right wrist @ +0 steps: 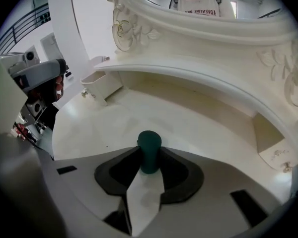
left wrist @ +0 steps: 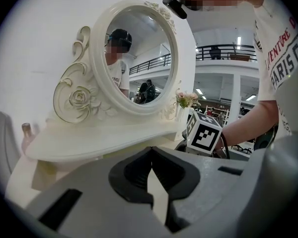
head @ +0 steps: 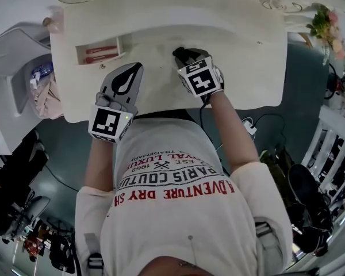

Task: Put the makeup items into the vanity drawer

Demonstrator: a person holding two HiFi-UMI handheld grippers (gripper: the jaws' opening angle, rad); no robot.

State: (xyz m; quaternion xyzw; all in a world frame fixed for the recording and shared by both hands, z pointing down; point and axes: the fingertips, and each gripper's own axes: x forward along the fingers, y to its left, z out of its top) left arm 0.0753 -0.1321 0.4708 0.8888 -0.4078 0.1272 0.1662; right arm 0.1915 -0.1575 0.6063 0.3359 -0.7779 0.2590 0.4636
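Two risks | right claw grips dark green cylindrical makeup tube by its tips over cream vanity top: could slip | open white drawer well apart: tube could clip rim | left claw closed, empty

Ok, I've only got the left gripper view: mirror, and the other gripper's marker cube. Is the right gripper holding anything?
Observer: Yes, the right gripper is shut on a dark green cylinder.
Operator: Is a drawer open?
Observer: Yes, a small drawer is pulled out at the left end of the vanity top.
Operator: Anything inside?
Observer: Two slim red items lie in it.
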